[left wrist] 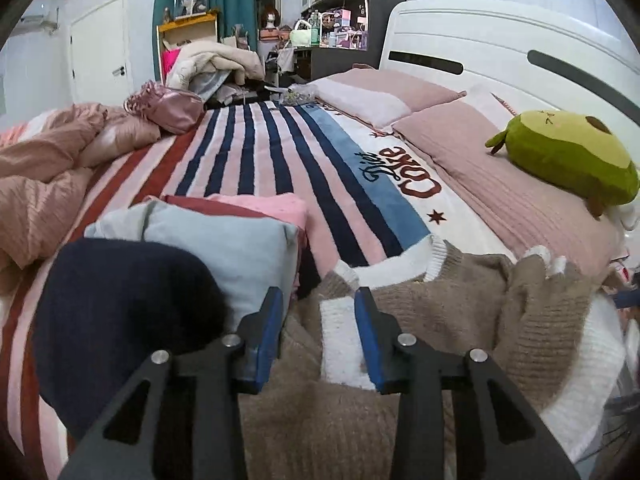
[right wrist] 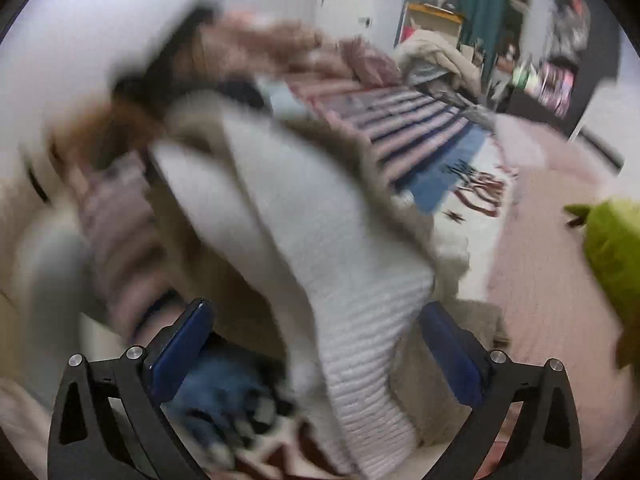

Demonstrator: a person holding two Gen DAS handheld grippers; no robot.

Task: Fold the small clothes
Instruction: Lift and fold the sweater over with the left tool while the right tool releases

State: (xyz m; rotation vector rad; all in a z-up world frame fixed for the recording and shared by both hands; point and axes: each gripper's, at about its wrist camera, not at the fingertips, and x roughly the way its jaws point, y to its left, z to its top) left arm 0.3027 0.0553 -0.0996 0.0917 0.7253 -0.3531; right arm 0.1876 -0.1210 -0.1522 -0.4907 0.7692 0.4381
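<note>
A brown and white knit sweater (left wrist: 460, 304) lies crumpled on the striped blanket (left wrist: 256, 148) at the near edge of the bed. My left gripper (left wrist: 320, 300) is open, its blue pads low over the sweater's white patch. In the blurred right wrist view the same sweater (right wrist: 304, 216) hangs or lies in front, its white ribbed part running down between my right gripper's (right wrist: 316, 312) wide-open pads. A stack of folded clothes, light blue (left wrist: 224, 248) over pink (left wrist: 264, 204), sits left of the sweater, with a dark navy garment (left wrist: 120, 312) beside it.
A green plush toy (left wrist: 568, 156) lies on pink pillows (left wrist: 440, 128) at the right by the white headboard (left wrist: 500, 44). A rumpled pink duvet (left wrist: 48, 168) fills the left side. Blue fabric (right wrist: 224, 384) lies below the right gripper. Cluttered shelves stand behind the bed.
</note>
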